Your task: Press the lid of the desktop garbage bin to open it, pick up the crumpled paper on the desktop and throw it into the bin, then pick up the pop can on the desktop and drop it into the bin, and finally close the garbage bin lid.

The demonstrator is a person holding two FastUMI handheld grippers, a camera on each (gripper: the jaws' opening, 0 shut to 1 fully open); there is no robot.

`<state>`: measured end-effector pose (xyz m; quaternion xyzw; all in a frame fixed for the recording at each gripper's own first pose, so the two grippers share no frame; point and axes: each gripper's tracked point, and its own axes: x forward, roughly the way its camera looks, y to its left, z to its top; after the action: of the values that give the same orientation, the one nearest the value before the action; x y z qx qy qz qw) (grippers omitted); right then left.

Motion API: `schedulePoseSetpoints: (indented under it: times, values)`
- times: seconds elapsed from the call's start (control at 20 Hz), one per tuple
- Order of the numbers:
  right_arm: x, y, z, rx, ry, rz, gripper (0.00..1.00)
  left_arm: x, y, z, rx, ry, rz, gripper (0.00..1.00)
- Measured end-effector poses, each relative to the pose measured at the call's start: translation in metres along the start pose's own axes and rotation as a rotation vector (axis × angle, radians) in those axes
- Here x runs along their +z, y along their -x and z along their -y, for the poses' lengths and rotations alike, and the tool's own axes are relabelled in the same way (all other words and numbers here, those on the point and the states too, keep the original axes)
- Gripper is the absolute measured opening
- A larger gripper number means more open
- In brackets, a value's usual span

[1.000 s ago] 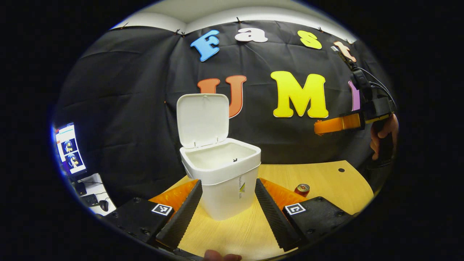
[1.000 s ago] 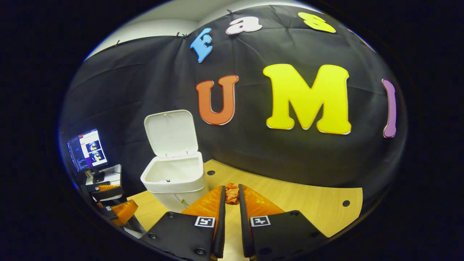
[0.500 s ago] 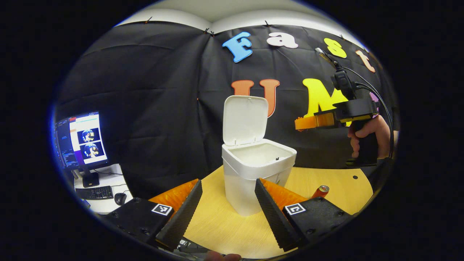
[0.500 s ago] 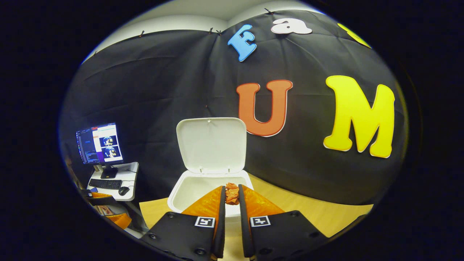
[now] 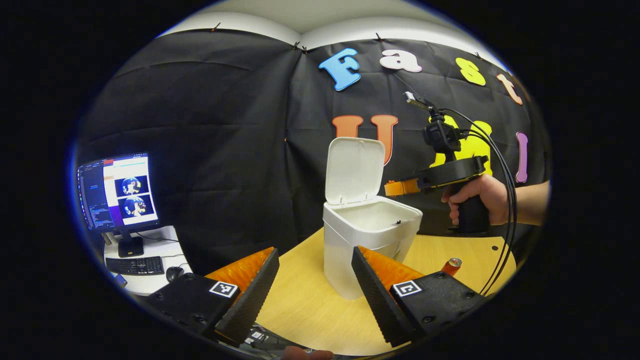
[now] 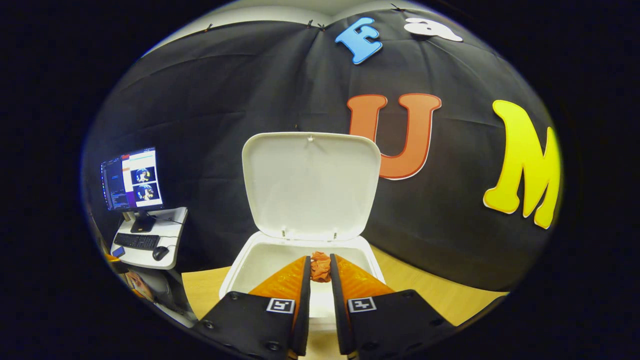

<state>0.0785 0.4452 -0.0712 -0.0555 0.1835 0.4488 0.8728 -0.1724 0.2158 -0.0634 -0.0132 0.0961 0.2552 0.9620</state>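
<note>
Paper (image 6: 320, 266), crumpled and orange, sits pinched between the fingertips of the right gripper (image 6: 320, 270), whose jaws are nearly closed with both fingers pressing on the wad. In the right gripper view the paper hangs over the open mouth of the bin (image 6: 255, 260), near its hinge side, at 12 o'clock from the fingers. The lid (image 6: 310, 185) stands upright behind the opening, hinged along its lower edge, its pale inner face turned toward the camera.

In the left gripper view the bin (image 5: 350, 250) stands on the table (image 5: 300, 305), its lid (image 5: 354, 171) raised at the back. The right gripper (image 5: 397, 188) reaches in from 3 o'clock, its tip just above the bin's rim beside the lid; the paper itself cannot be made out from here. A hand (image 5: 475, 197) grips the handle, and cables (image 5: 505, 210) loop down from the gripper's top.

The can (image 5: 452, 265) stands on the table at 4 o'clock from the bin, well apart from it, partly hidden behind the left gripper's right finger.

The left gripper (image 5: 315, 285) is wide open and holds nothing; the bin's base shows in the gap between its fingers, toward the right finger.

Off the table at 9 o'clock, a side desk (image 5: 135, 280) carries a lit monitor (image 5: 117, 190), a keyboard (image 5: 135, 265) and a mouse (image 5: 174, 272); the same desk (image 6: 165, 235) appears at 9 o'clock in the right gripper view.
</note>
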Motion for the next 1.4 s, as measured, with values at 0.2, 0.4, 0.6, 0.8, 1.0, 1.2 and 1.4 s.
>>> schedulePoseSetpoints:
  times: [0.2,0.4,0.6,0.8,1.0,1.2,1.4]
  values:
    - [-0.007,-0.010,-0.001,-0.007,0.002,-0.021,0.28,-0.002,-0.001,-0.001,-0.012,0.057,-0.003,0.96]
    - [-0.010,-0.010,0.001,-0.023,0.002,-0.028,0.62,0.002,-0.006,0.003,-0.033,0.041,0.004,0.96]
    - [-0.003,0.006,0.009,-0.046,-0.012,0.009,0.77,0.009,-0.010,0.012,-0.062,0.035,0.039,0.96]
    - [0.001,0.038,0.023,-0.085,-0.030,0.050,0.90,0.016,-0.015,0.033,-0.119,0.034,0.063,0.96]
    - [0.004,0.084,0.050,-0.141,-0.055,0.121,0.92,0.022,-0.018,0.065,-0.193,0.013,0.082,0.96]
    - [-0.001,0.132,0.091,-0.249,-0.070,0.167,0.94,0.021,-0.018,0.105,-0.281,-0.011,0.084,0.96]
    - [-0.022,0.190,0.144,-0.377,-0.070,0.181,0.94,0.008,-0.010,0.154,-0.405,-0.004,0.078,0.96]
